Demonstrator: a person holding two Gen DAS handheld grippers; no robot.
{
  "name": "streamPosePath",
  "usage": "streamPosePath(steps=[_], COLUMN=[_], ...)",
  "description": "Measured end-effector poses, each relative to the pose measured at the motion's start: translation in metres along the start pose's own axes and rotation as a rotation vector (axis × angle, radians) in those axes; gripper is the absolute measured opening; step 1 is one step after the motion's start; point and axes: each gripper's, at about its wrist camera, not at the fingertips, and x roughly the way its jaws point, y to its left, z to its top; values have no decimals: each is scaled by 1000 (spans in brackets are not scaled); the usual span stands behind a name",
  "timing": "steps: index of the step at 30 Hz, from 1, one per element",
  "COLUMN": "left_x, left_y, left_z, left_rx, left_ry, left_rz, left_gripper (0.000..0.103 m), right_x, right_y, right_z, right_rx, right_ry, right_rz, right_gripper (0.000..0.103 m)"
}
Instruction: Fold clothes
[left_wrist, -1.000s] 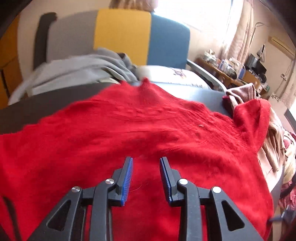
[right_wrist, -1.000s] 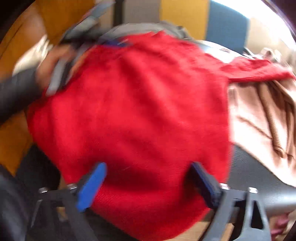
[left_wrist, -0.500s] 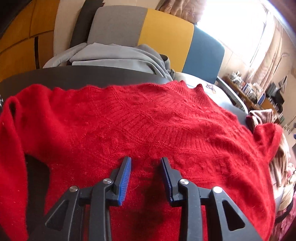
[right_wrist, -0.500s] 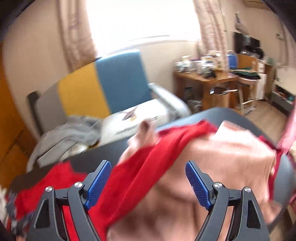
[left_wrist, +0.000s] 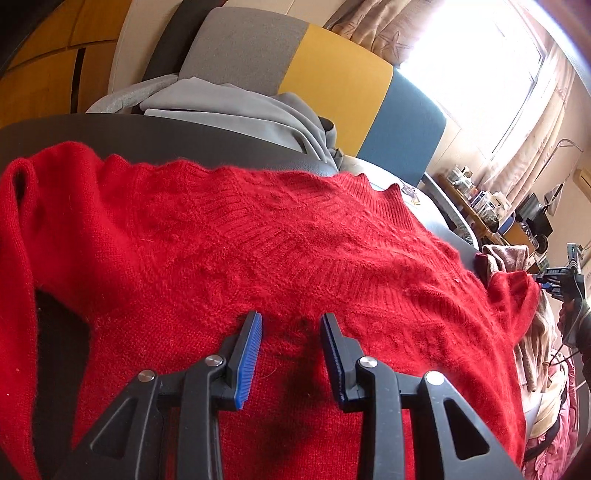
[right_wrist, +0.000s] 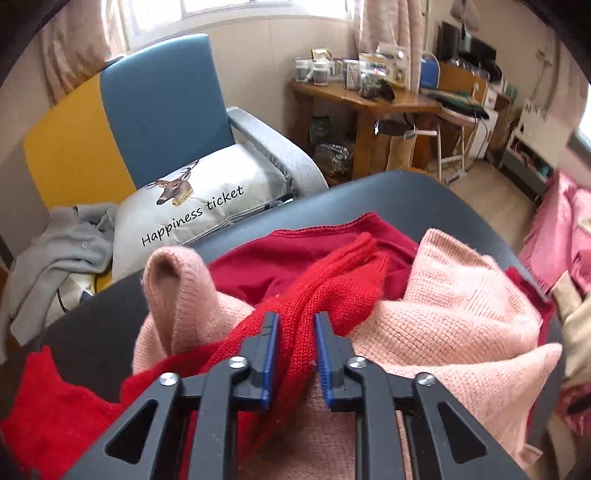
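A red knit sweater (left_wrist: 280, 251) lies spread on the dark table (left_wrist: 147, 136), its neck toward the far edge and one sleeve folded at the left. My left gripper (left_wrist: 291, 321) is open and hovers low over the sweater's body, holding nothing. In the right wrist view the sweater's other sleeve (right_wrist: 325, 291) runs over a pink knit garment (right_wrist: 454, 306). My right gripper (right_wrist: 295, 317) is shut on that red sleeve. The right gripper also shows at the far right of the left wrist view (left_wrist: 554, 284).
A darker red garment (right_wrist: 295, 258) lies under the pink one. Behind the table (right_wrist: 424, 192) stands a grey, yellow and blue sofa (left_wrist: 332, 81) with grey clothes (left_wrist: 236, 110) and a deer cushion (right_wrist: 199, 199). A cluttered wooden desk (right_wrist: 388, 96) stands at the back right.
My right gripper swung from the sweater's body to its sleeve on the pink garment and closed on it. My left gripper stayed open and shifted a little over the sweater.
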Motion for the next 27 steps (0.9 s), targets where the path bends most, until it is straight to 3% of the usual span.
streamPosePath(steps=[2, 5, 11, 17, 19, 20, 21, 27], left_x=[0, 1, 1, -2, -7, -11, -15, -30], left_y=[-1, -1, -3, -13, -17, -18, -19, -24], left_z=[-1, -1, -2, 0, 0, 0, 0, 10], left_rx=[-2, 1, 3, 14, 7, 1, 1, 36], left_ry=[-1, -2, -1, 32, 52, 58, 66, 75], left_rz=[0, 3, 9, 45, 37, 13, -3, 1], left_gripper=[33, 33, 33, 33, 33, 33, 33, 33], right_x=[-14, -51, -135, -174, -176, -171, -166, -130], right_y=[1, 12, 97, 207, 230, 233, 235, 217], right_z=[1, 6, -7, -78, -110, -122, -134, -206], right_rx=[4, -1, -171, -446, -501, -487, -465, -392], right_ry=[-30, -120, -266, -194, -223, -197, -163, 14], right_rz=[21, 131, 490, 843, 780, 790, 807, 797], right_gripper=[13, 13, 13, 10, 32, 56, 65, 65])
